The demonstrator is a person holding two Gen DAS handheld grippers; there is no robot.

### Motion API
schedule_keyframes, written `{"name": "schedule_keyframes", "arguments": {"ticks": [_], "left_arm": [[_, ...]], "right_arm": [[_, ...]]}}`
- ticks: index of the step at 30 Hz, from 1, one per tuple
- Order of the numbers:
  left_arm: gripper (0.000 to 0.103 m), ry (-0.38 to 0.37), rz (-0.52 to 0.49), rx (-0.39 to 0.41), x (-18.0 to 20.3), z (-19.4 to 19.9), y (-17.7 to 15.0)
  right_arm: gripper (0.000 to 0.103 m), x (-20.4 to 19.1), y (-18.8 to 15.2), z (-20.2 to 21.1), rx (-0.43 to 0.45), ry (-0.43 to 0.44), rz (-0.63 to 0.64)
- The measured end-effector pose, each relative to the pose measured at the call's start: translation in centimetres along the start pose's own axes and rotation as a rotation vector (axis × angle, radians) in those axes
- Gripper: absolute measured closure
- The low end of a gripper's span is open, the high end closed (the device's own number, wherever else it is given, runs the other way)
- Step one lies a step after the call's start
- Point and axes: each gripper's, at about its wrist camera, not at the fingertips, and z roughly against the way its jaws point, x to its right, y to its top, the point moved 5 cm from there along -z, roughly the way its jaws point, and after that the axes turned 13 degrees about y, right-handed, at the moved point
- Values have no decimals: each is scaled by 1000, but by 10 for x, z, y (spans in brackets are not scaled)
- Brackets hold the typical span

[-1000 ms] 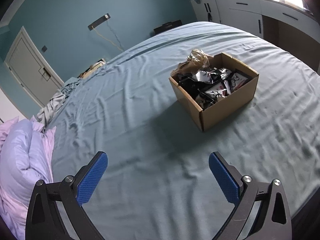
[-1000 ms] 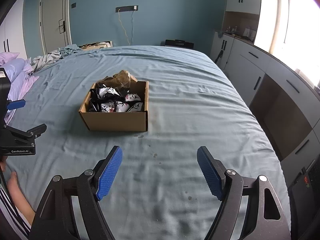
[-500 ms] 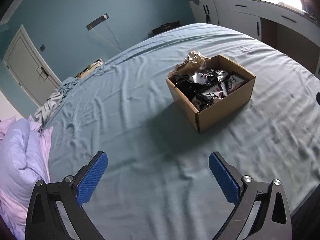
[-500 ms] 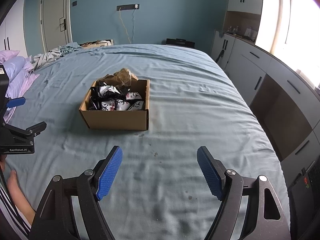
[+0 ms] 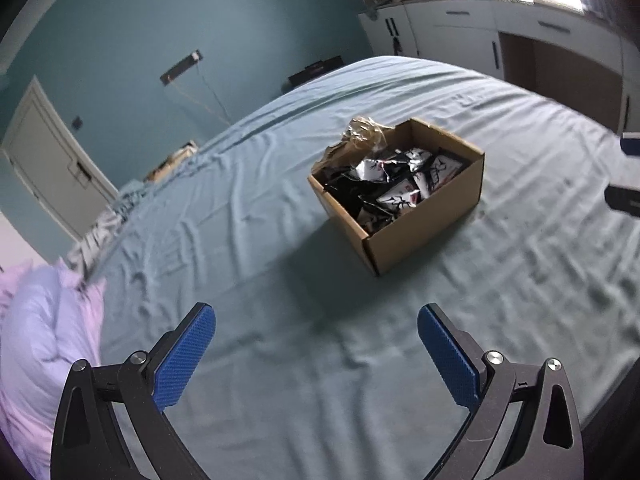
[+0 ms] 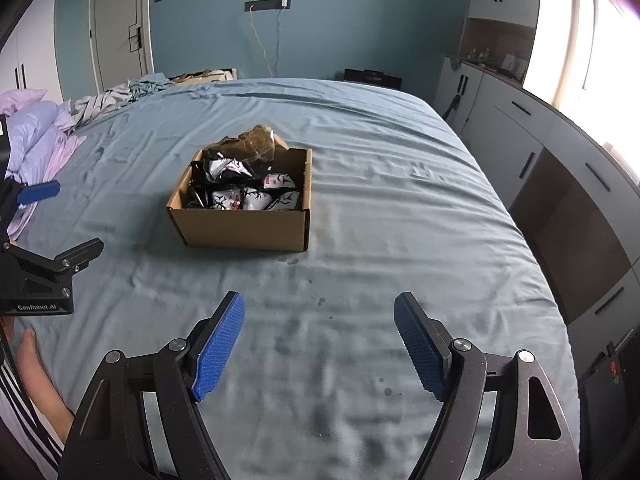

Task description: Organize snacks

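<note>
Right gripper point(image 6: 319, 340) has its jaws spread wide, nothing between the blue textured pads point(image 6: 218, 350), only bare bedsheet point(image 6: 400, 208) beneath. Left gripper point(image 5: 316, 350) likewise stands wide apart and empty, blue pads point(image 5: 184, 362) clear of everything.

Cardboard box point(image 6: 244, 226) sits on the sheet ahead of the right gripper, slightly toward its left finger, well apart from the fingertips. From the left wrist view the same box point(image 5: 424, 220) is ahead and toward the right finger, one corner turned toward the camera. Top is open, no lid flaps seen.

Snack packets point(image 6: 248, 196) fill the box: black and white foil pouches with dark branch-like marks and a small red patch on some; printing too small to read. A crumpled clear-brownish wrapper point(image 6: 260, 142) sticks up at the far end of the box, over the rim.

Only legible writing: "GenRobot.AI" on the black body of the left gripper point(image 6: 38, 276), which shows at the left edge of the right wrist view, beside the right gripper and apart from the box. Below it a person's forearm point(image 6: 36, 372) and a striped sleeve point(image 6: 16, 412).

Lilac duvet point(image 5: 36, 344) is bunched to the left of the left gripper. Small dark spots point(image 6: 320, 300) mark the sheet just ahead of the right fingertips.
</note>
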Motion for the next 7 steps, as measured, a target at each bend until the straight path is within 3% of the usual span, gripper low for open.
{"name": "schedule_keyframes", "arguments": {"ticks": [7], "left_arm": [[0,-7,-49,-8,12,-3,-3]], "right_arm": [[27,1,2,-5,-22,10,-10]]}}
